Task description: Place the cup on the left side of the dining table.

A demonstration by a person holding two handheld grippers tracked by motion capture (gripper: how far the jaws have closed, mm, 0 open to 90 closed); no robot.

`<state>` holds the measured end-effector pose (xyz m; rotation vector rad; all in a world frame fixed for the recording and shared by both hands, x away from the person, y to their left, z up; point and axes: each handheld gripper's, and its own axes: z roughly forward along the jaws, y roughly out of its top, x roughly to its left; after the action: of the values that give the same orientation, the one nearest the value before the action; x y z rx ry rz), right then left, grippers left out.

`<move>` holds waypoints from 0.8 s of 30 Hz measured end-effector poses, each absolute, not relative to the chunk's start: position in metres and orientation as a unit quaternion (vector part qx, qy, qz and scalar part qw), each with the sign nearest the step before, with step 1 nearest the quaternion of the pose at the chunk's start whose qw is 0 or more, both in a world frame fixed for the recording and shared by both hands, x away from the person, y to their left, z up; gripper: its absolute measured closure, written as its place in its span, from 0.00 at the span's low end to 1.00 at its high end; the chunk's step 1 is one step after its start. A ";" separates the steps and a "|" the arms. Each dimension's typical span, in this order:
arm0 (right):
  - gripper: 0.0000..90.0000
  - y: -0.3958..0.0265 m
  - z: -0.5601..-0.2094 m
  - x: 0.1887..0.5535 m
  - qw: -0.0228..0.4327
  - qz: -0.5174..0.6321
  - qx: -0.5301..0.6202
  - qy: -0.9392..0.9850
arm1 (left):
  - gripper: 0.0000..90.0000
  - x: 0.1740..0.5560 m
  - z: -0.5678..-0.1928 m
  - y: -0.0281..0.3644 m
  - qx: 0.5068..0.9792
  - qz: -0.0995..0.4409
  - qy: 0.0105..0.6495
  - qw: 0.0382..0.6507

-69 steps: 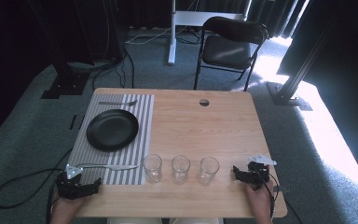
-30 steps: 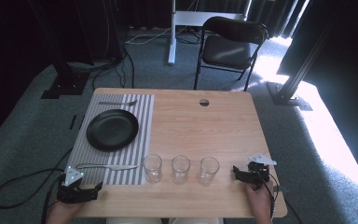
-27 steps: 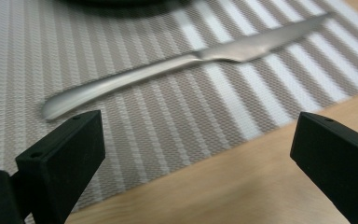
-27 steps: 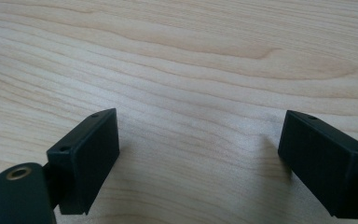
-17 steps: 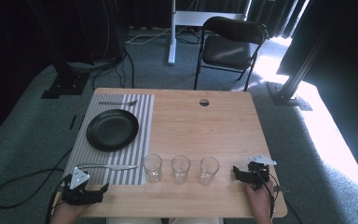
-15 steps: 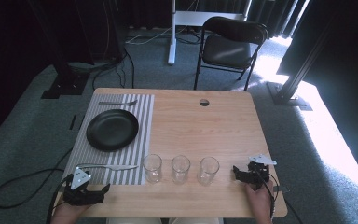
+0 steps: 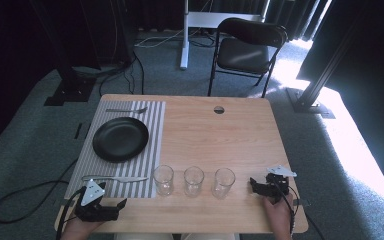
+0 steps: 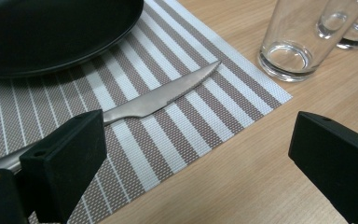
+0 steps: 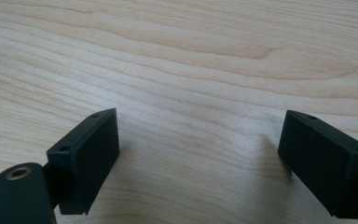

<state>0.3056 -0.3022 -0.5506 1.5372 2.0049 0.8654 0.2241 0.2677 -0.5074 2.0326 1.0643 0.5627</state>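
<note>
My left gripper (image 7: 117, 208) rests at the table's front left corner, open, with nothing between its jaws. In the left gripper view, the left gripper (image 8: 200, 168) faces a steel knife (image 8: 163, 95) that lies on a striped placemat (image 8: 191, 121), the handle passing behind the left jaw. A black plate (image 7: 120, 138) sits on the mat behind the knife (image 7: 115, 178). Three empty glasses (image 7: 163, 180) (image 7: 193, 181) (image 7: 223, 182) stand in a row along the front. My right gripper (image 7: 255, 186) lies open to the right of them, and the right gripper (image 9: 198, 158) has bare wood between its jaws.
A fork (image 7: 126, 110) lies at the far end of the placemat (image 7: 152, 130). The wooden table (image 7: 220, 145) has a round cable hole (image 7: 219, 109) near its far edge. A black folding chair (image 7: 247, 47) stands beyond it. Cables trail from both grippers off the front.
My left gripper has shifted a little to the right and toward the front edge, turning its jaws toward the knife and glasses. The right gripper has stayed put.
</note>
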 end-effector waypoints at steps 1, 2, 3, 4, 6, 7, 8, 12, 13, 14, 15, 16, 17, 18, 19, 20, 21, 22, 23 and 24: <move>0.13 -0.302 -0.551 0.306 0.233 0.315 0.560 0.730 | 0.05 0.224 -0.508 0.266 0.798 0.218 0.415 0.378; 0.13 -0.302 -0.551 0.306 0.233 0.315 0.560 0.730 | 0.05 0.224 -0.508 0.265 0.800 0.220 0.412 0.378; 0.13 -0.302 -0.551 0.306 0.233 0.315 0.560 0.730 | 0.05 0.224 -0.507 0.264 0.801 0.219 0.408 0.378; 0.13 -0.302 -0.551 0.306 0.233 0.315 0.560 0.730 | 0.05 0.224 -0.507 0.263 0.802 0.217 0.407 0.380; 0.13 -0.302 -0.551 0.306 0.233 0.315 0.560 0.730 | 0.05 0.223 -0.505 0.260 0.802 0.215 0.401 0.388; 0.13 -0.302 -0.551 0.306 0.233 0.315 0.560 0.730 | 0.05 0.223 -0.504 0.258 0.802 0.213 0.398 0.391; 0.13 -0.302 -0.551 0.306 0.233 0.315 0.560 0.730 | 0.05 0.223 -0.503 0.257 0.801 0.213 0.396 0.394; 0.13 -0.302 -0.551 0.306 0.233 0.315 0.560 0.730 | 0.05 0.225 -0.503 0.246 0.809 0.202 0.385 0.395; 0.13 -0.302 -0.551 0.306 0.233 0.315 0.560 0.730 | 0.05 0.225 -0.504 0.244 0.811 0.205 0.382 0.393; 0.13 -0.302 -0.551 0.306 0.233 0.315 0.560 0.730 | 0.05 0.225 -0.504 0.241 0.813 0.204 0.377 0.394; 0.13 -0.302 -0.551 0.306 0.233 0.315 0.560 0.730 | 0.05 0.225 -0.503 0.238 0.815 0.202 0.374 0.395; 0.13 -0.302 -0.551 0.306 0.233 0.315 0.560 0.730 | 0.05 0.225 -0.503 0.236 0.815 0.202 0.372 0.396; 0.13 -0.302 -0.551 0.306 0.233 0.315 0.560 0.730 | 0.05 0.226 -0.503 0.233 0.815 0.199 0.368 0.400; 0.13 -0.302 -0.551 0.306 0.233 0.315 0.560 0.730 | 0.05 0.226 -0.503 0.232 0.816 0.201 0.366 0.401; 0.13 -0.302 -0.551 0.306 0.233 0.315 0.560 0.730 | 0.05 0.226 -0.503 0.229 0.816 0.199 0.362 0.404; 0.13 -0.302 -0.551 0.306 0.233 0.315 0.560 0.730 | 0.05 0.227 -0.502 0.228 0.818 0.197 0.357 0.407; 0.13 -0.302 -0.551 0.306 0.233 0.315 0.560 0.730 | 0.05 0.228 -0.503 0.225 0.817 0.197 0.355 0.408; 0.13 -0.302 -0.551 0.306 0.233 0.315 0.560 0.730 | 0.05 0.229 -0.503 0.223 0.819 0.194 0.353 0.408; 0.13 -0.302 -0.551 0.306 0.233 0.315 0.560 0.730 | 0.05 0.230 -0.503 0.221 0.820 0.192 0.351 0.409; 0.13 -0.302 -0.551 0.306 0.233 0.315 0.560 0.730 | 0.05 0.231 -0.504 0.219 0.820 0.192 0.350 0.409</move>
<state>0.3056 -0.3022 -0.5506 1.5372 2.0049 0.8653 0.2309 0.2186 -0.5039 2.0668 0.8814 0.4843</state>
